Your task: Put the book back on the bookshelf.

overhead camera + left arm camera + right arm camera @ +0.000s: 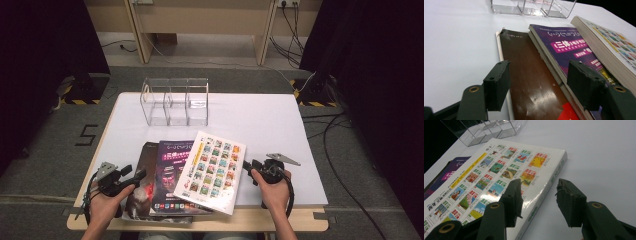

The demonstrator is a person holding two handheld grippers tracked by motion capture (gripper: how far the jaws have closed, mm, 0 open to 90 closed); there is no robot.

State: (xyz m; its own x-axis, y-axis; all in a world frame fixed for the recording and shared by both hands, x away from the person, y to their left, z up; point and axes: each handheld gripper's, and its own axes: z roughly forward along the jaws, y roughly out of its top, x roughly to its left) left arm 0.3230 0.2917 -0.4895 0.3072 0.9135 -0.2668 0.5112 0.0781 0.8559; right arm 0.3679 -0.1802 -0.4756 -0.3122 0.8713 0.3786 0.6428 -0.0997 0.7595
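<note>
Three books fanned on a white table (270, 120), a gripper spread wide at each side.

The white book (212, 171), its cover a grid of small magazine covers with a yellow strip, lies on the purple book (172, 175), whose banner shows Chinese characters too blurred to read; that overlaps the brown book (142, 165). The left gripper (141, 175) gapes over the brown cover, the right gripper (246, 165) beside the white book's spine, neither grasping. A clear rack (175, 101) stands behind.
</note>
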